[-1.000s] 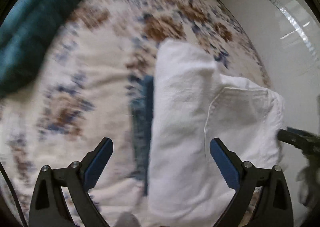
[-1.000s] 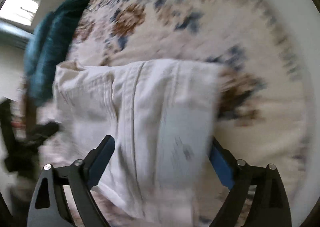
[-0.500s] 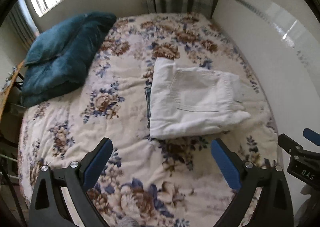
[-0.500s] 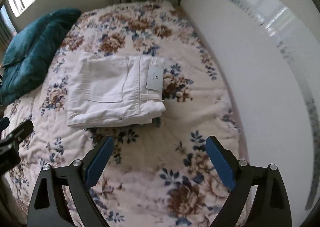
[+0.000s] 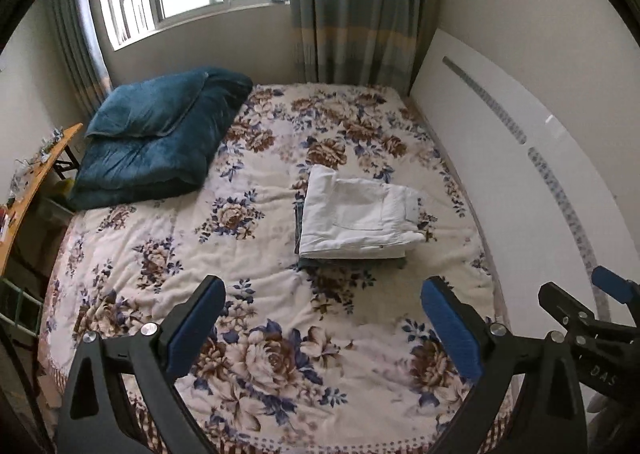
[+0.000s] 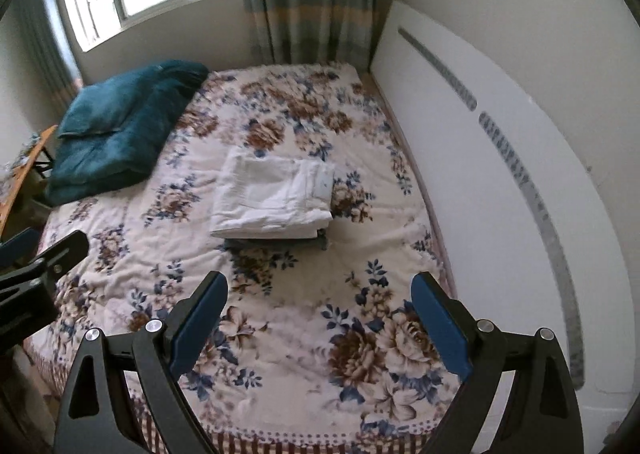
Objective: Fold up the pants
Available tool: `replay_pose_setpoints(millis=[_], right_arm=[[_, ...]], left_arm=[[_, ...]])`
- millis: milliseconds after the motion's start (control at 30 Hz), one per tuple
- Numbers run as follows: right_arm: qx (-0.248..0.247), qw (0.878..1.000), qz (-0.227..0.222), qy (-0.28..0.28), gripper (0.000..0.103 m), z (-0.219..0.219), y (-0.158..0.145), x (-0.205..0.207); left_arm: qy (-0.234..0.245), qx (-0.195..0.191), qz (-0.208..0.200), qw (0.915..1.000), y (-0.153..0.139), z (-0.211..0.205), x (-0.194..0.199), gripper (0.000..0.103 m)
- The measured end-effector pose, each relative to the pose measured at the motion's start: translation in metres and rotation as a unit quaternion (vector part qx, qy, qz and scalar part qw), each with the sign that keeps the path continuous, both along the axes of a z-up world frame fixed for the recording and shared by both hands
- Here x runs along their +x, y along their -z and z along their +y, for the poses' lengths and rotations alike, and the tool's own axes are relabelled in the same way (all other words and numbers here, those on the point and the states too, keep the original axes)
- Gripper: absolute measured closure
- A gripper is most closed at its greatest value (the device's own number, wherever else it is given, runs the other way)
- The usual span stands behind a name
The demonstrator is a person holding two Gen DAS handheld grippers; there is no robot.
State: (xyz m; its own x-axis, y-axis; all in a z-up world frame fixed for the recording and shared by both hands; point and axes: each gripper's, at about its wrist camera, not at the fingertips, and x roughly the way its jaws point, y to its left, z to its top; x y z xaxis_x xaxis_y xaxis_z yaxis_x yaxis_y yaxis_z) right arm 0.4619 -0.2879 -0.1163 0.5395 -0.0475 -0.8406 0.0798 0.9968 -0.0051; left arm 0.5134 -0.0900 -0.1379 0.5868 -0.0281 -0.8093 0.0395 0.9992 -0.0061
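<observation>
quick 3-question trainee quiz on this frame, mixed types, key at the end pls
1. True or false: the left claw is shut on the white pants.
2. Multiple choice: what lies directly under the folded white pants? A) a dark folded garment B) the teal comforter C) only the floral bedspread
3. Fill in: in the right wrist view, the right claw is ____ and holds nothing.

Key
1. False: both claws are open and hover apart from the pants, near the bed's front edge.
2. A: a dark edge shows beneath the white stack.
3. open
</observation>
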Motion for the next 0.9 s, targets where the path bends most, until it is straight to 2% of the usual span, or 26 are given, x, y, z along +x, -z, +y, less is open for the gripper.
replay_pose_setpoints(millis=[267, 467, 733, 900], right_arm=[[0.009, 0.999, -0.046, -0.017, 0.008, 0.005, -0.094, -0.079], [0.001, 0.997, -0.079, -0.024, 0.008, 0.012, -0.139, -0.123], [0.004, 0.996, -0.080, -0.037, 0.008, 0.011, -0.164, -0.152], [0.026, 0.996, -0.070, -0.042, 0.005, 0.003, -0.164, -0.146]], left_arm=[[0.003, 0.003, -0.025, 0.9997, -0.057, -0.002, -0.055, 0.003], [0.006, 0.006, -0.043, 0.9991, -0.085, -0.004, -0.089, 0.003], [-0.010, 0.017, -0.064, 0.9977, -0.106, -0.002, -0.118, 0.003], [-0.027, 0.025, -0.048, 0.9982, -0.105, -0.002, -0.112, 0.003]])
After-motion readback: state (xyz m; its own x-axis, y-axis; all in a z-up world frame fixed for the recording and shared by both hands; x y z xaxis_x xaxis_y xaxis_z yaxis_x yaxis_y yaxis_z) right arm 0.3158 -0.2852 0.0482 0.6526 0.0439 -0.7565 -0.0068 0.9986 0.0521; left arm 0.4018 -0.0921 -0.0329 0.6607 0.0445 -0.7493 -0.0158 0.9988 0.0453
